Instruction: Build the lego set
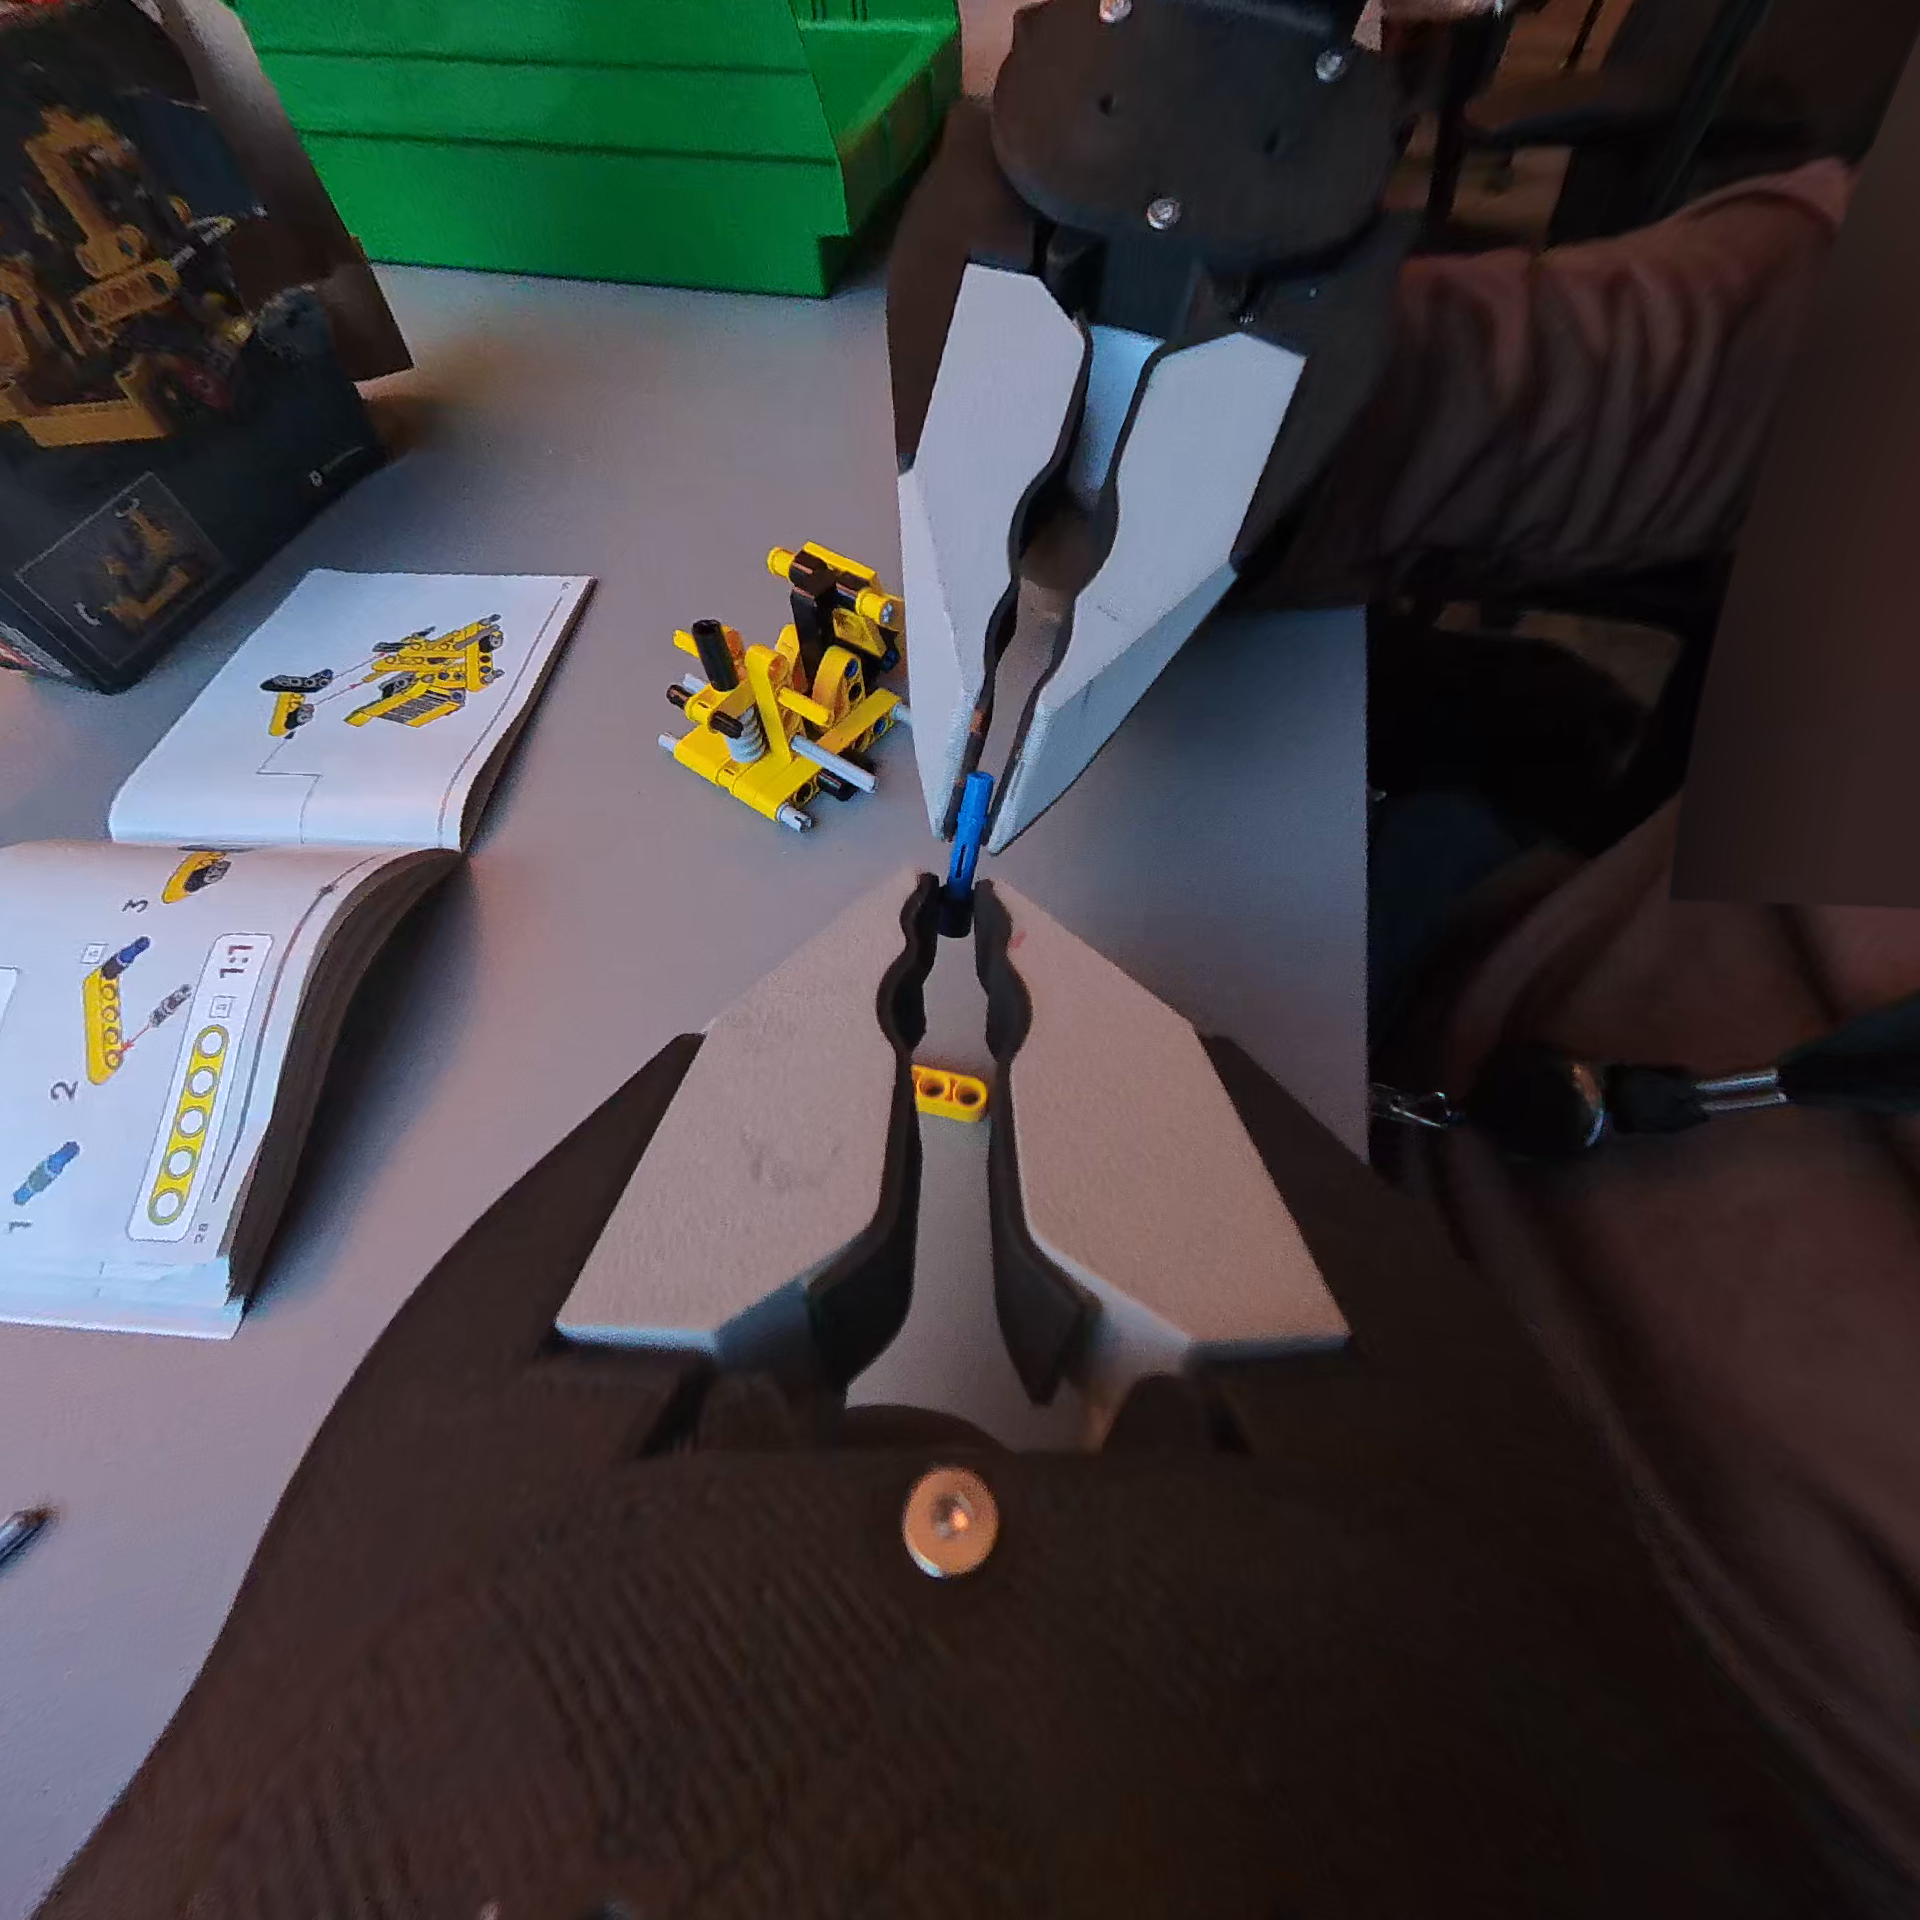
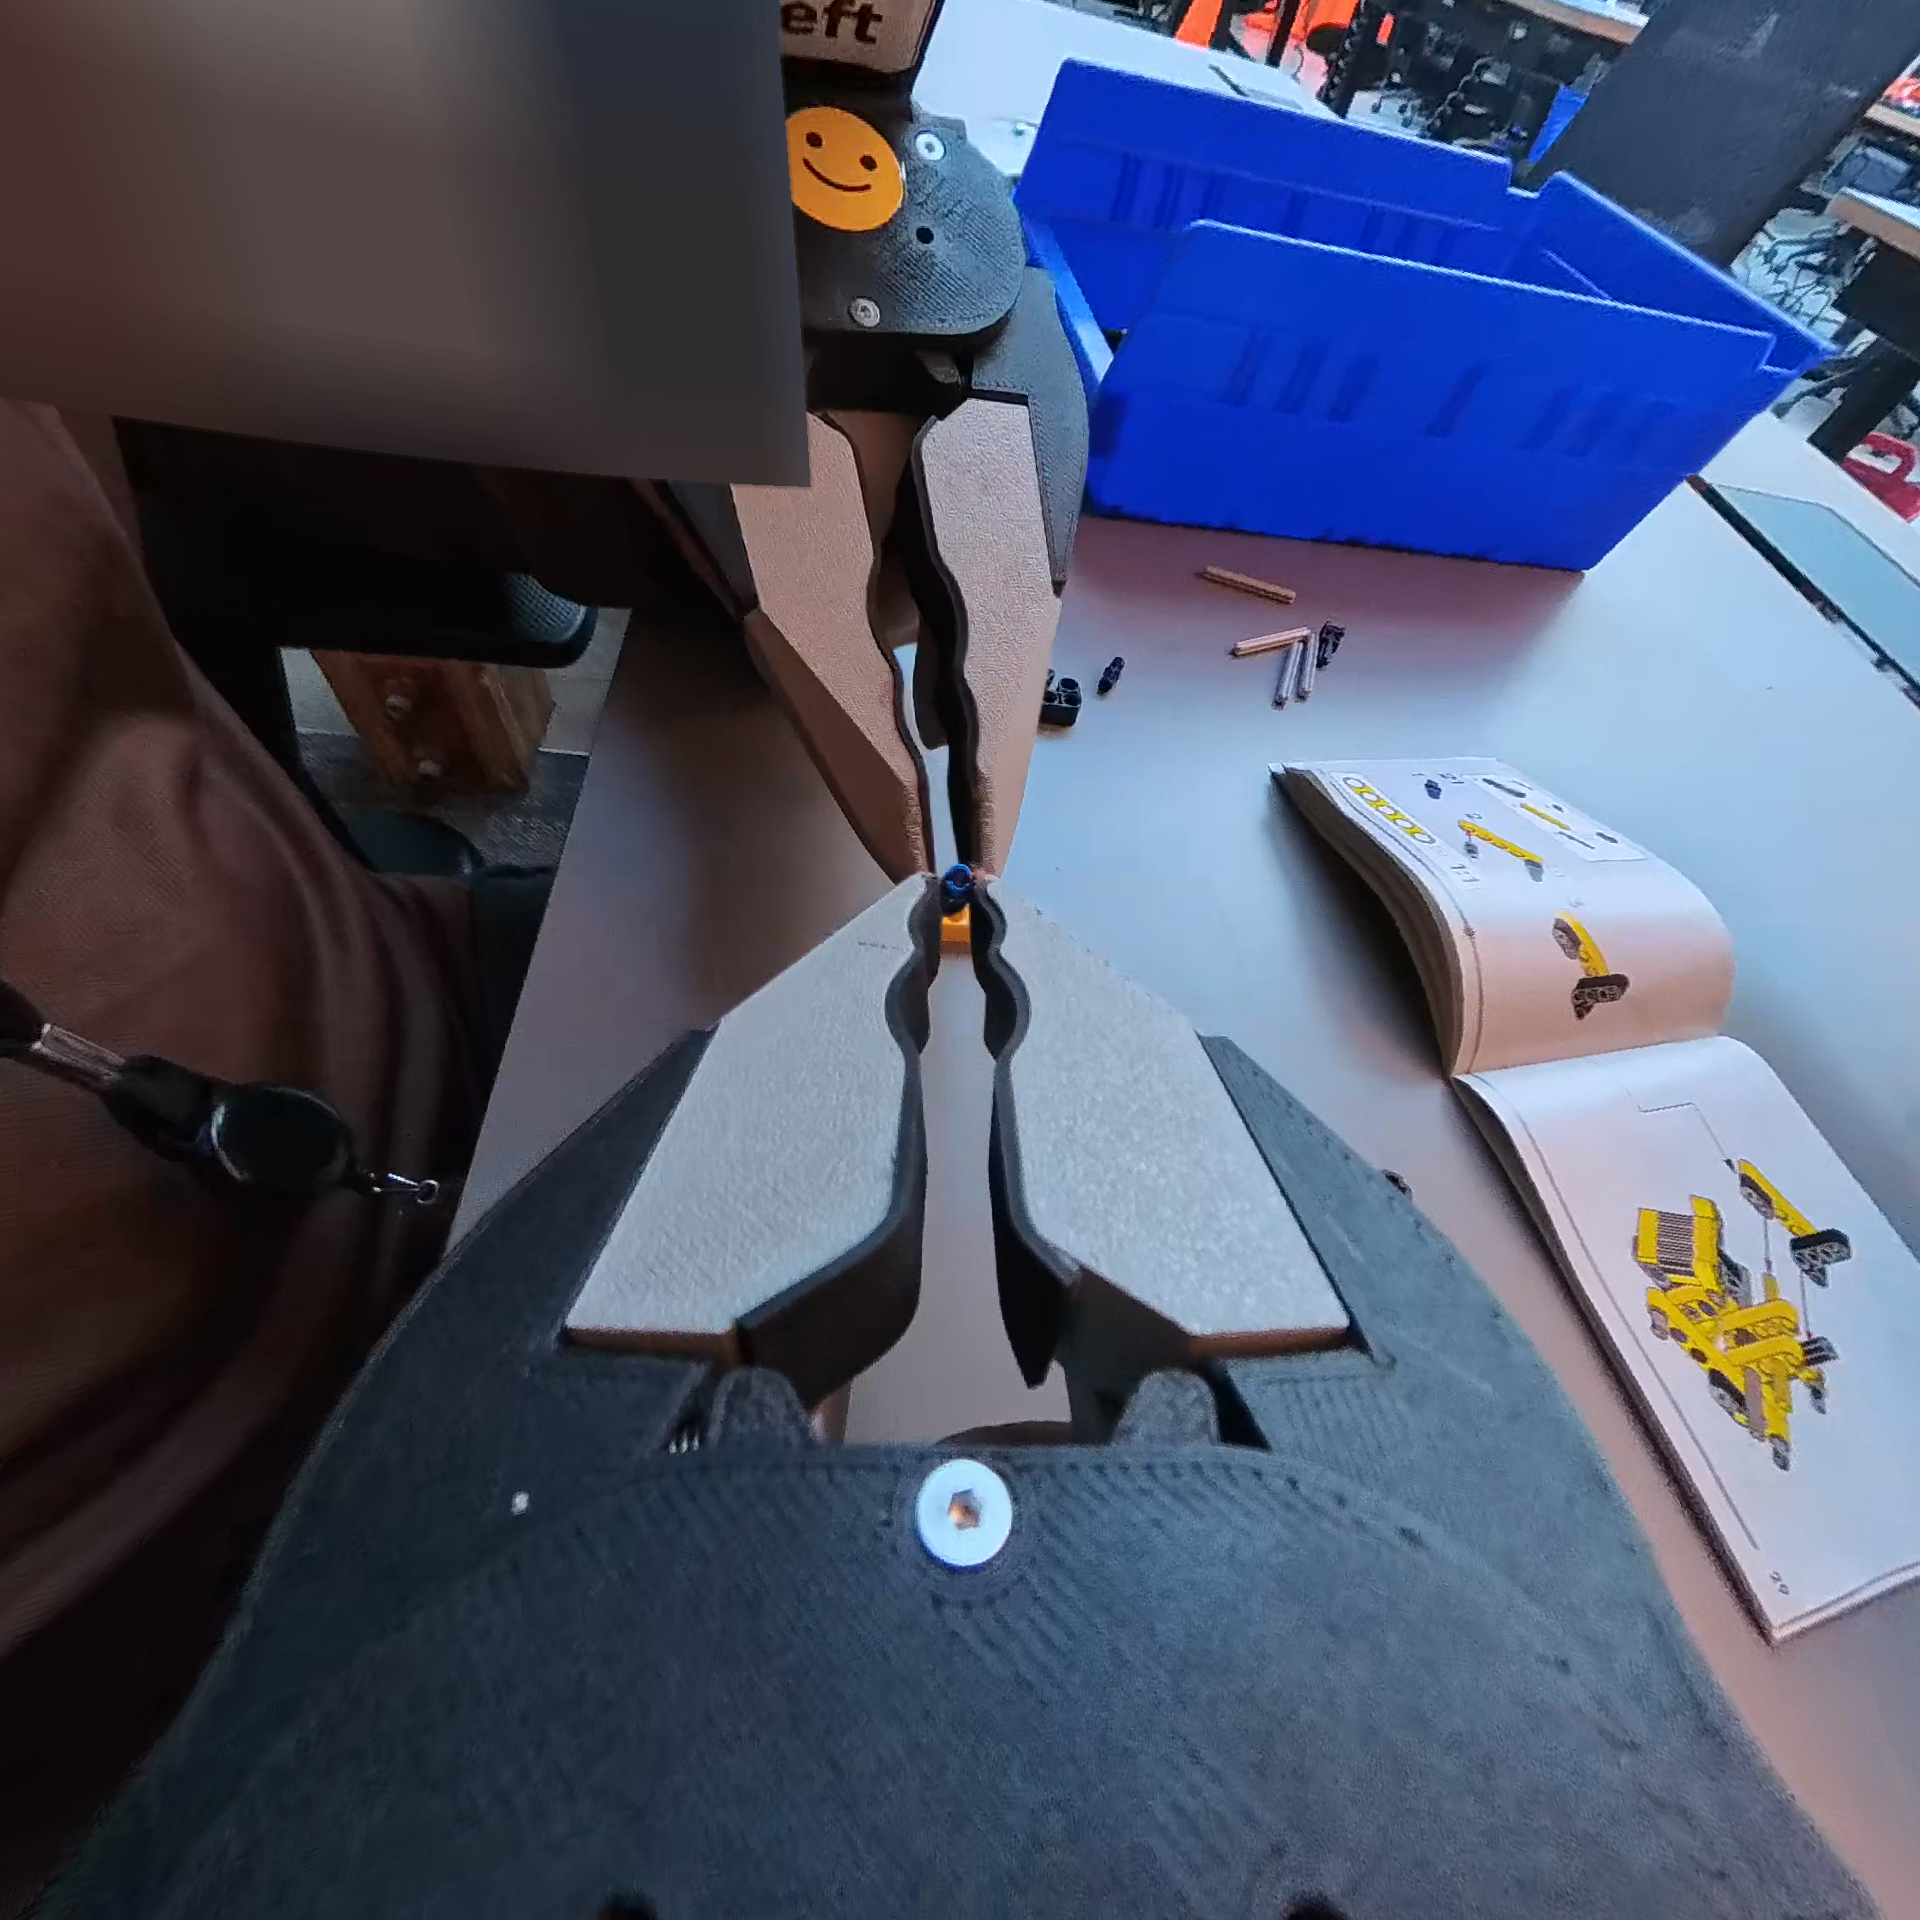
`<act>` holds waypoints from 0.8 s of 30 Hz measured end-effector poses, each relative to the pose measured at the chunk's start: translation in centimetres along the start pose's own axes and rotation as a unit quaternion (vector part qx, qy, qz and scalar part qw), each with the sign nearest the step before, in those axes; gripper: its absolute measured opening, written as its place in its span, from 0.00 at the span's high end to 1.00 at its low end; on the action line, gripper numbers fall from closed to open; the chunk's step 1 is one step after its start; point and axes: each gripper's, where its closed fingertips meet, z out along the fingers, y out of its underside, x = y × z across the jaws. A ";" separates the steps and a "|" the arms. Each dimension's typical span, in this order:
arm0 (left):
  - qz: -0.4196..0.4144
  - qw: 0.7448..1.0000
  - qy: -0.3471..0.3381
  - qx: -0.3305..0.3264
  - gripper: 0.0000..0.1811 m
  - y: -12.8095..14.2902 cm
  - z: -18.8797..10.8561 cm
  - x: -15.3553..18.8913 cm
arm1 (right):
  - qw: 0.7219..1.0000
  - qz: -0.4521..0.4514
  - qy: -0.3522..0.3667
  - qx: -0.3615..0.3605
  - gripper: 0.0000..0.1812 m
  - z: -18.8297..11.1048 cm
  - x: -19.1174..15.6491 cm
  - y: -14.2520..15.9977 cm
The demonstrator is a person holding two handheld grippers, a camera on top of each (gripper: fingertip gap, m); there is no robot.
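Observation:
My left gripper [image 1: 954, 891] is shut on a small black connector [image 1: 956, 918]. My right gripper [image 1: 966, 840] comes in from above in the left wrist view, shut on a blue pin [image 1: 972, 812]. The pin's lower end meets the black connector, tip to tip. In the right wrist view my right gripper [image 2: 956, 885] holds the blue pin [image 2: 957, 881] against the left gripper [image 2: 951, 858], which bears a yellow smiley sticker. A short yellow beam [image 1: 949, 1089] lies on the grey table [image 1: 644, 436] under the grippers. The partly built yellow model [image 1: 790, 707] stands just to the left.
An open instruction booklet [image 1: 343, 707] lies left, also in the right wrist view [image 2: 1558, 935]. The set's box [image 1: 156, 364] and a green bin [image 1: 582, 135] stand behind. Blue bins [image 2: 1403, 364] and loose axles and pins [image 2: 1288, 655] lie beyond. A person's brown sleeve [image 1: 1558, 395] is at the table edge. My left and right fingertips are right by each other.

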 end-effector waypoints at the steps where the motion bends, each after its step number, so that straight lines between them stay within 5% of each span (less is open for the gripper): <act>1: 0.002 1.000 -0.002 -0.002 0.98 0.1 0.1 0.0 | 1.000 -0.006 0.002 -0.002 0.99 0.0 0.0 0.0; 18: -0.008 1.000 -0.008 -0.004 0.98 0.2 -0.1 -0.5 | 0.999 -0.025 0.029 0.021 0.99 -0.5 0.6 -0.5; 24: -0.019 0.999 0.003 0.039 0.98 -0.8 -0.9 -0.6 | 0.997 0.001 0.027 0.076 0.99 -1.0 0.7 -2.1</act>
